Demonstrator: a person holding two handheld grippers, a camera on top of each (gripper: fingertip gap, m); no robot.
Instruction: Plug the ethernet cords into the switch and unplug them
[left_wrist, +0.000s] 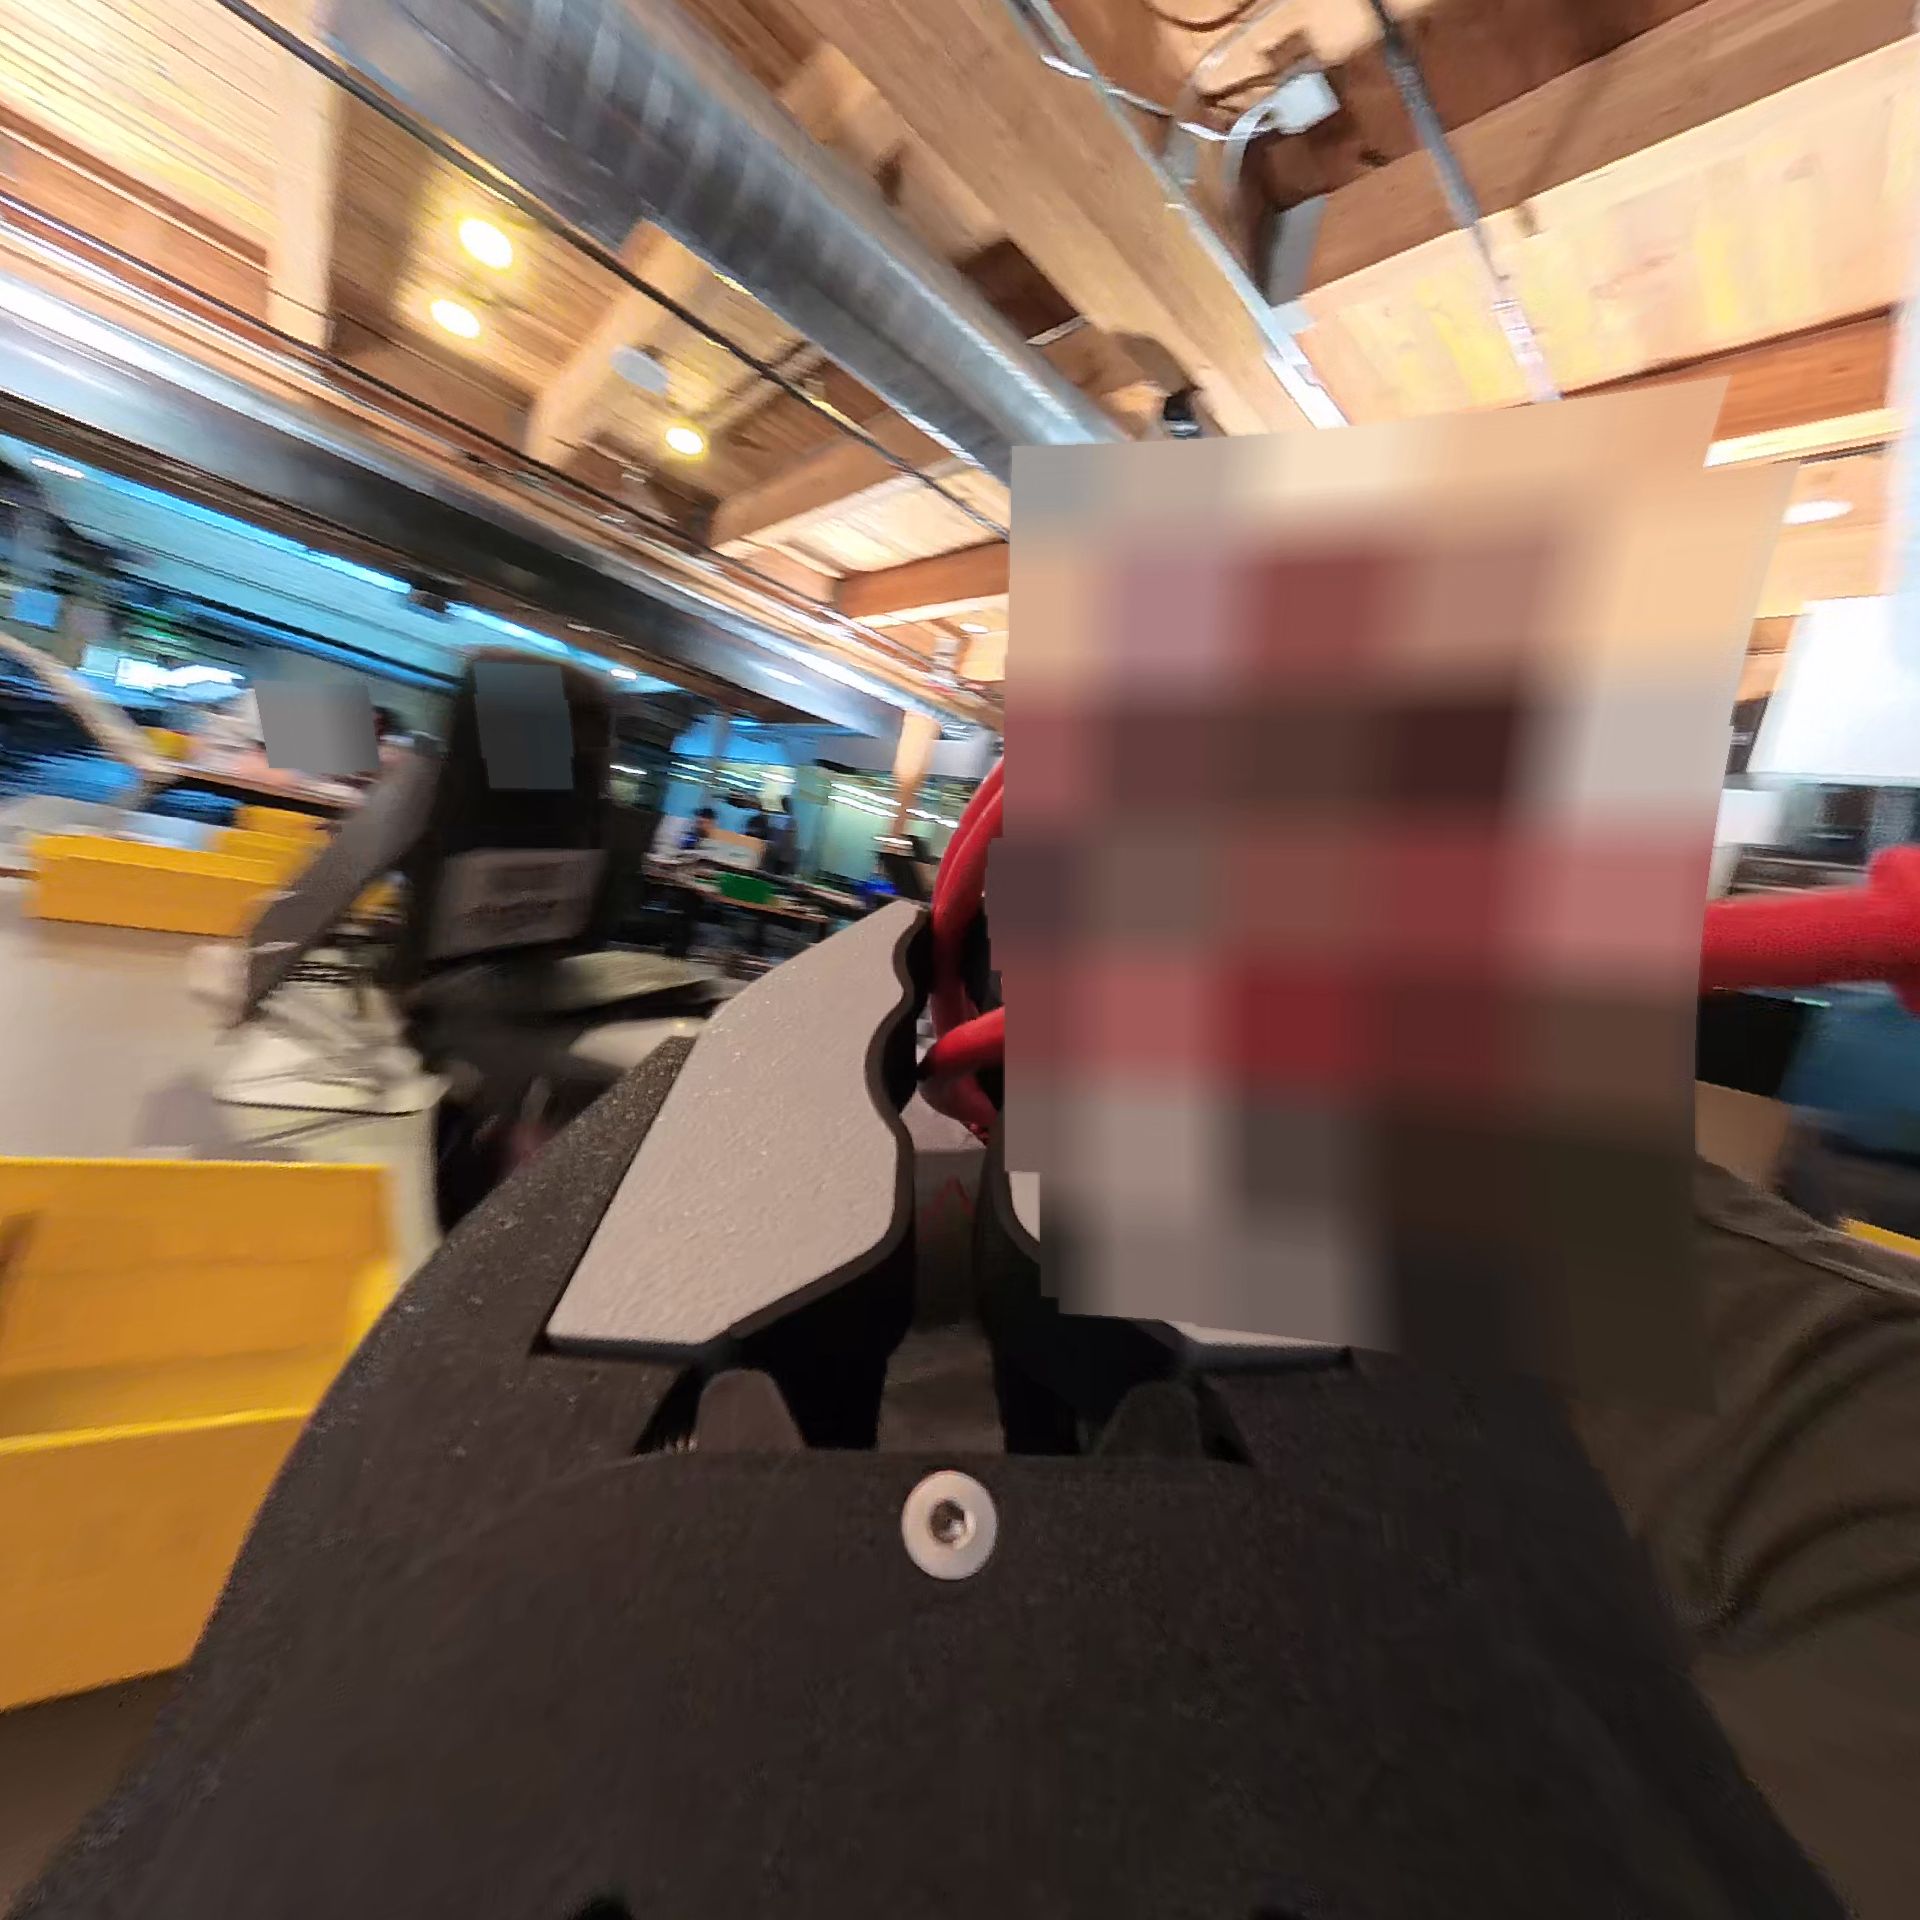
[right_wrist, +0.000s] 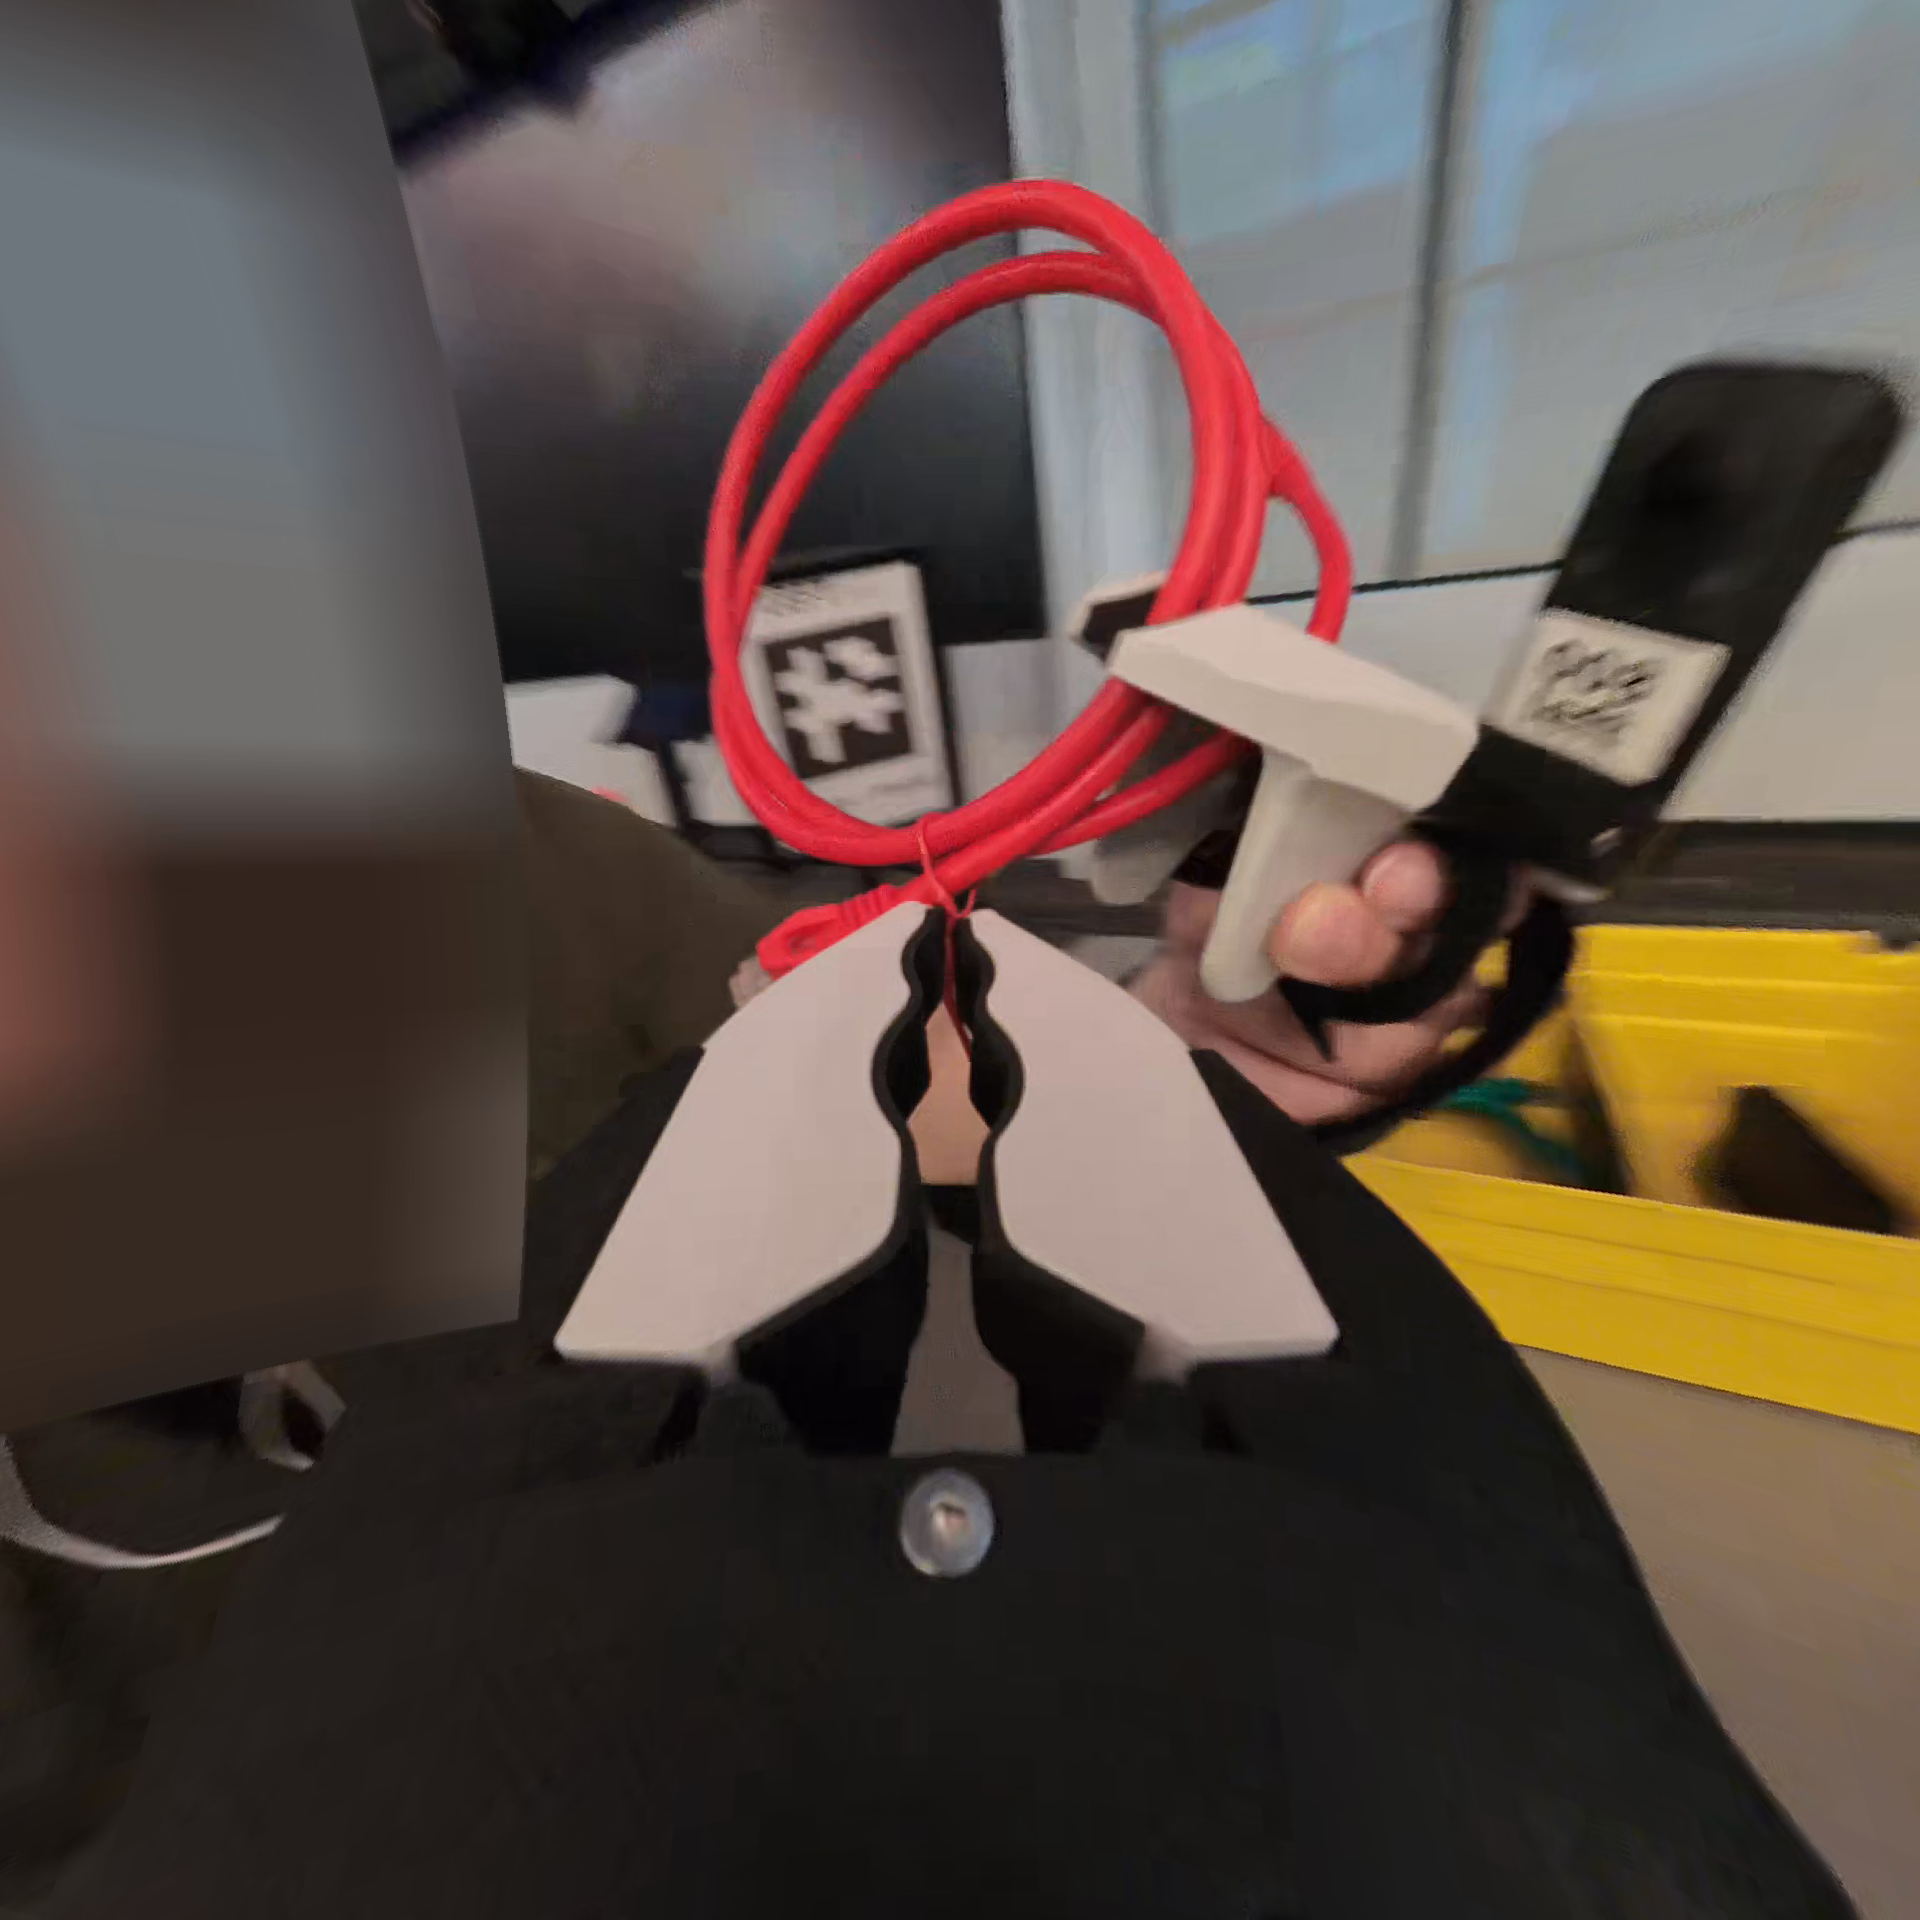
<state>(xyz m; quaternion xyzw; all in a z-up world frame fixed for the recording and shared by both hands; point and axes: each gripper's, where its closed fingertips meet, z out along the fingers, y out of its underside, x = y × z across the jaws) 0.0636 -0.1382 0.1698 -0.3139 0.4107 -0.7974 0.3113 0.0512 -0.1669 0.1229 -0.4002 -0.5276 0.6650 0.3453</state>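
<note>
Coiled red ethernet cord held up between both grippers, still tied.

Left wrist view: left gripper (left_wrist: 951, 1039) has cord strands (left_wrist: 961, 883) at its tips; a mosaic patch hides one finger, so its grip is unclear.
Right wrist view: right gripper (right_wrist: 945, 971), nearly closed, pinches the thin red twist tie (right_wrist: 940, 896) just ahead. The left gripper (right_wrist: 1148, 727) reaches through the red ethernet cord (right_wrist: 997, 520). Pulling the tie could tighten it, or drop the coil. No switch visible.

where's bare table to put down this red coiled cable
Bare tan tabletop in front of the yellow plastic bin, right of the right gripper. Crowded behind the red coiled cable: black-and-white marker card and white boxes.
</note>
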